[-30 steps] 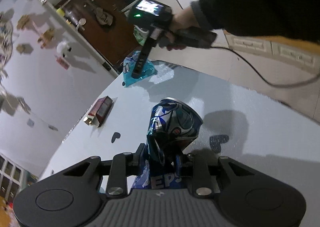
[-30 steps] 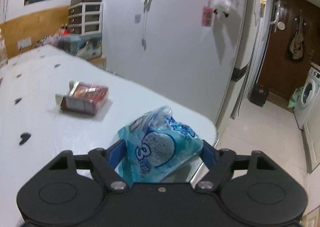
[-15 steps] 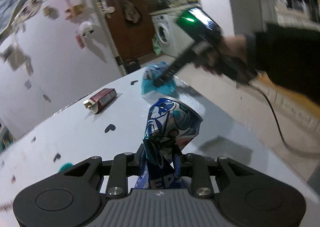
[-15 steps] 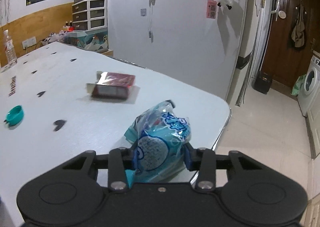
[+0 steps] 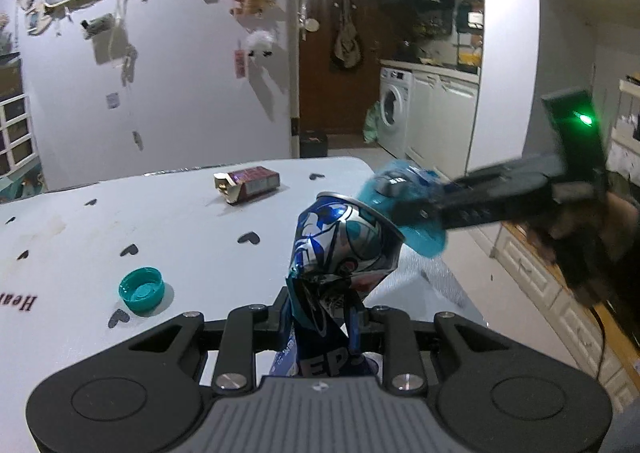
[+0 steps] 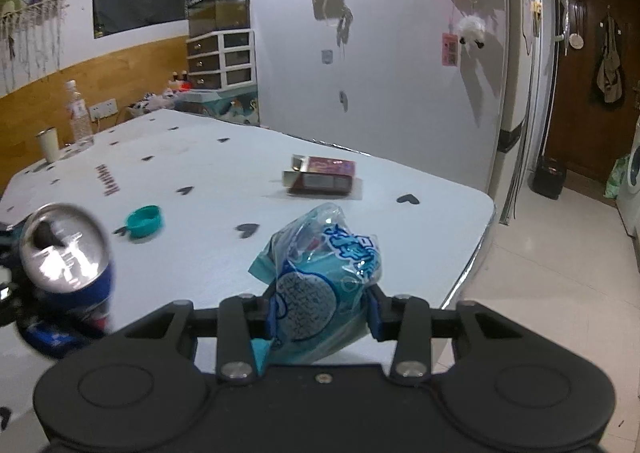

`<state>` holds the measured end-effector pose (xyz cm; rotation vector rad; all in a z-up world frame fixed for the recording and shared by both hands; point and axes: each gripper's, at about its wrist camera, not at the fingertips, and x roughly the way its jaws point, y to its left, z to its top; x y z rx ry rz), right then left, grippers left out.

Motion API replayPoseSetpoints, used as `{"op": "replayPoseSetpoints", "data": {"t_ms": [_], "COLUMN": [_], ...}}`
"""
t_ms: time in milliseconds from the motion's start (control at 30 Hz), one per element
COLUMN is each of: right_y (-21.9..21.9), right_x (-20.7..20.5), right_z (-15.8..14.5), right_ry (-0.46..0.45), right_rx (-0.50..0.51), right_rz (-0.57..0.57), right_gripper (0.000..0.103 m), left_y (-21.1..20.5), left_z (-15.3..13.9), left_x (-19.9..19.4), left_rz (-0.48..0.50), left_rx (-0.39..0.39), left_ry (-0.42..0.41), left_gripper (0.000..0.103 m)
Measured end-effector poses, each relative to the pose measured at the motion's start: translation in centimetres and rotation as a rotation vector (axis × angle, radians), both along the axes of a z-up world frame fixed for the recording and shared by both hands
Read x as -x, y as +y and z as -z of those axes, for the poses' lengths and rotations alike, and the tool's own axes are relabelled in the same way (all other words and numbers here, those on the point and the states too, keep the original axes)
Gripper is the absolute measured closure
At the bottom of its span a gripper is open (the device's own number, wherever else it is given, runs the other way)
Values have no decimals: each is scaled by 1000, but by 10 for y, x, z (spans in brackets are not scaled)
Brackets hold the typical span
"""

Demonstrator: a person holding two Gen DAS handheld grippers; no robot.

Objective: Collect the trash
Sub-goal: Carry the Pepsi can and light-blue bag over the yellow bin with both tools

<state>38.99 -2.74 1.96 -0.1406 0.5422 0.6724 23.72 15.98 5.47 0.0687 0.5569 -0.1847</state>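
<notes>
Left wrist view shows the crushed blue can [image 5: 344, 249] clenched in the jaws of my left gripper [image 5: 320, 323]; it stands almost upright, its long axis rising toward 12 o'clock with the top leaning a little to 1 o'clock. Both my hands are full. At 2 o'clock from the can, my right gripper [image 5: 430, 209] holds the teal snack bag [image 5: 404, 209] pinched in its jaws, and the bag seems to touch the can's rim, or it is just behind it; I cannot tell which.

What remains on the tabletop [image 5: 180, 221] is the red carton [image 5: 250, 184] at 11 o'clock, lying flat with its long axis left to right, and the teal bottle cap [image 5: 141, 290] at 9 o'clock, near my left gripper. I judge that the carton is nearer to the right hand and the cap nearer to the left, but first each hand must deliver its load.
</notes>
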Motion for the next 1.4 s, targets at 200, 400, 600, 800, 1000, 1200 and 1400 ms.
{"op": "replayPoseSetpoints", "data": {"t_ms": [200, 400, 600, 800, 1000, 1200, 1400], "right_y": [-10, -22, -51, -90, -138, -182, -225], "right_x": [30, 57, 77, 94, 108, 118, 122], "right_z": [-11, -19, -25, -29, -30, -21, -2], "right_ry": [-20, -47, -63, -80, -90, -76, -45], "right_rx": [-13, -27, -38, -49, -66, -64, -64], "right_rz": [17, 34, 88, 159, 242, 327, 420], "right_gripper": [62, 62, 62, 62, 62, 62, 61], "left_y": [-6, -19, -49, -87, -133, -179, -228], "left_z": [-11, -17, -22, -22, -21, -13, 3], "left_x": [10, 17, 20, 17, 9, -2, -18], "left_rz": [-57, -92, -74, -25, 41, 105, 169], "left_rx": [39, 68, 65, 68, 84, 96, 93], "left_ry": [-48, -76, -95, -100, -100, -75, -34], "left_gripper": [75, 75, 75, 75, 75, 75, 75]}}
